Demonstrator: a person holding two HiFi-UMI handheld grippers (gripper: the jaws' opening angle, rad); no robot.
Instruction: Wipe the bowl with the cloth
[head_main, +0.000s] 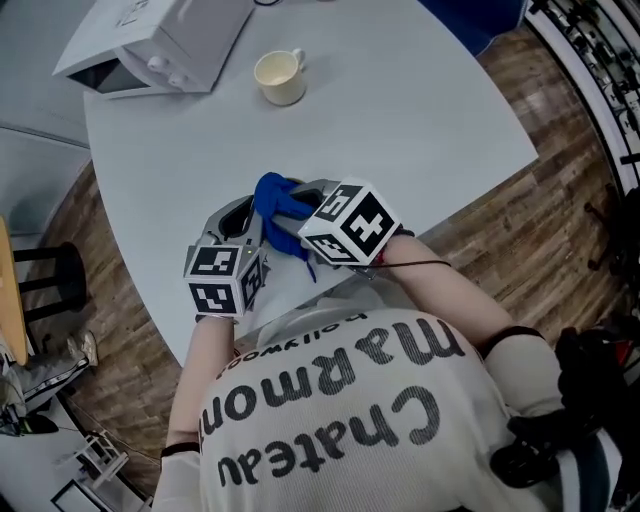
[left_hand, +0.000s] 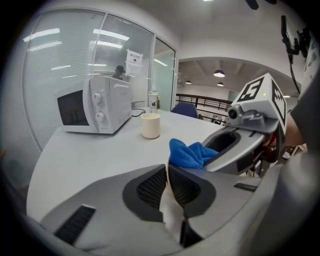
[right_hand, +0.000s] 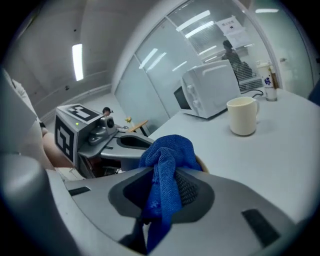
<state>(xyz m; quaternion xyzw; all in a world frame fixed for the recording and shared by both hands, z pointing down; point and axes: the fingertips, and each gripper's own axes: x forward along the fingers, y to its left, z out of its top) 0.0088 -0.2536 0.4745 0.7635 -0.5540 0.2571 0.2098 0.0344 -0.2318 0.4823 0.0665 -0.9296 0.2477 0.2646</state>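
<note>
The left gripper (left_hand: 167, 169) has its jaws clenched on a thin pale edge that runs down between the 2 ribbed pads. It looks like the rim of the bowl (left_hand: 170, 214), though little more of the bowl shows. The right gripper (right_hand: 170, 171) has its jaws clamped on the blue cloth (right_hand: 167, 150). The cloth bunches up above the pads, and a strip of it hangs down between them. A tan curved edge peeks out just behind the bunch, at its 3 o'clock in the right gripper view.

In the head view the 2 grippers sit close together at the desk's near edge, right in front of the person (head_main: 340, 420). The right gripper is at 3 o'clock of the left, and the cloth lies between their noses at about 12 o'clock. Each carries its marker cube (head_main: 225, 278) toward the person. The bowl itself cannot be made out there, as it is hidden under the grippers.

Farther out on the pale desk (head_main: 420, 120), a cream mug (head_main: 280, 77) stands upright at 12 o'clock of the grippers, well apart from them. A white microwave (head_main: 160, 40) sits at 11 o'clock near the far edge, just beside the mug. Wooden floor (head_main: 540, 230) shows round the desk's curved edge.
</note>
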